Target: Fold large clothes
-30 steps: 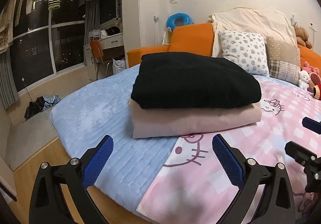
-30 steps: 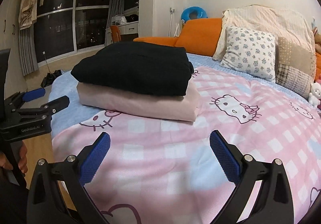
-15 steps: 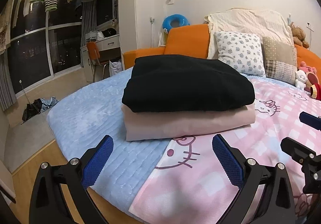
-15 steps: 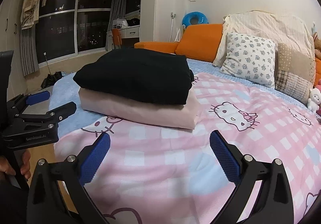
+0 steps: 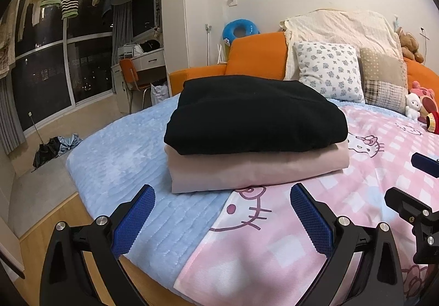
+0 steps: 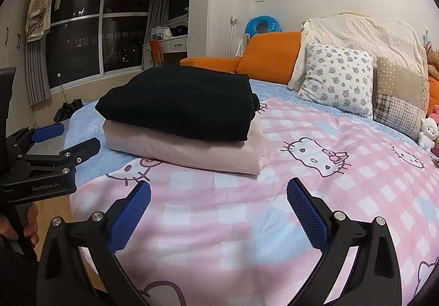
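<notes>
Folded black garment (image 5: 255, 114) stacked on pink garment (image 5: 258, 168), mid-frame on the bed (image 5: 115, 157). Dark window (image 5: 55, 78) upper left. Left gripper (image 5: 222, 219) and right gripper (image 6: 219, 211): jaws released, empty.

Two folded garments stacked on the bed

A folded black garment (image 5: 255, 116) lies on a folded pale pink one (image 5: 255, 171), straddling the blue quilt (image 5: 115, 152) and the pink Hello Kitty sheet (image 5: 356, 196). The left gripper (image 5: 222, 218) hovers near them, jaws wide apart and empty; the right gripper (image 5: 417, 188) shows at the right edge.
</notes>
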`<state>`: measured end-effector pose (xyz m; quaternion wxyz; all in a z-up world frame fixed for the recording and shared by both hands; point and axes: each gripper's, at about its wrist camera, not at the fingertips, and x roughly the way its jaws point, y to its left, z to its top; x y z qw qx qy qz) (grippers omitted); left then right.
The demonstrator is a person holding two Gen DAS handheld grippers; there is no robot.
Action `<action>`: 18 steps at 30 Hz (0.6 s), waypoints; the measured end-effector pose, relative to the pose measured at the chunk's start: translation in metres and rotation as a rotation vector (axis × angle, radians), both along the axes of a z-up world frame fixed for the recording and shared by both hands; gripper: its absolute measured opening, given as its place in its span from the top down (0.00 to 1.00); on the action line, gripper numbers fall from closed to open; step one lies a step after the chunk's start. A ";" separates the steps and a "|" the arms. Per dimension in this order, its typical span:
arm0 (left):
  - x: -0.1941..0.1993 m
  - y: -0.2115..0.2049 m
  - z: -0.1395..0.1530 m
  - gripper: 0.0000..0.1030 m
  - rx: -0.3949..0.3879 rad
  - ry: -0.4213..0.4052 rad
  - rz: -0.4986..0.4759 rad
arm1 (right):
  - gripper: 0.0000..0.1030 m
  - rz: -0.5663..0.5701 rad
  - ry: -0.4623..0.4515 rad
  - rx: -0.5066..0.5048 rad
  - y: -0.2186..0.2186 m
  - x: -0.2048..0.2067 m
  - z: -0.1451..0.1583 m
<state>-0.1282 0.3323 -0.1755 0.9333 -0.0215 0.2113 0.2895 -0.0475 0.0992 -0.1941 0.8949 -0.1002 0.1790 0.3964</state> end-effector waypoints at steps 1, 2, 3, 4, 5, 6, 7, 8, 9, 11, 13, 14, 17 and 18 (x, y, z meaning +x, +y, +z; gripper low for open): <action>0.000 -0.001 0.000 0.03 0.004 0.002 -0.001 | 0.05 -0.001 0.001 0.000 0.000 0.000 0.000; 0.000 -0.002 0.000 0.03 0.009 0.002 0.000 | 0.05 0.000 0.002 -0.002 0.000 0.000 0.000; 0.000 -0.003 0.000 0.03 0.012 0.003 0.002 | 0.05 -0.001 0.003 -0.002 0.000 0.000 0.000; -0.001 -0.003 0.000 0.03 0.014 0.005 0.006 | 0.05 -0.003 0.004 0.000 0.000 0.000 0.000; -0.001 -0.003 0.000 0.03 0.017 0.009 0.014 | 0.05 -0.003 0.005 0.001 0.000 0.000 0.000; -0.001 -0.003 0.000 0.03 0.016 0.012 0.019 | 0.05 -0.002 0.005 0.001 0.000 0.000 0.000; -0.001 -0.002 -0.001 0.03 0.010 0.013 0.018 | 0.05 -0.002 0.003 -0.001 0.000 0.000 0.000; -0.001 -0.001 -0.001 0.03 0.004 0.011 0.016 | 0.05 -0.002 0.001 -0.003 0.000 0.000 0.000; -0.001 -0.001 -0.001 0.03 0.002 0.010 0.016 | 0.05 -0.002 -0.001 -0.004 0.000 -0.001 0.001; -0.002 -0.001 -0.001 0.03 0.000 0.006 0.010 | 0.05 -0.001 -0.009 -0.004 -0.001 -0.001 0.001; -0.002 -0.002 -0.001 0.03 -0.001 0.002 0.003 | 0.05 -0.001 -0.011 -0.003 -0.001 -0.001 0.002; -0.002 -0.003 0.000 0.03 -0.003 -0.002 -0.002 | 0.05 -0.001 -0.012 -0.001 -0.001 -0.001 0.002; -0.003 -0.003 -0.001 0.03 -0.003 -0.006 -0.009 | 0.05 -0.002 -0.012 0.001 -0.001 0.000 0.002; -0.003 -0.003 -0.001 0.03 -0.006 -0.006 -0.011 | 0.05 -0.003 -0.012 0.002 -0.001 0.000 0.002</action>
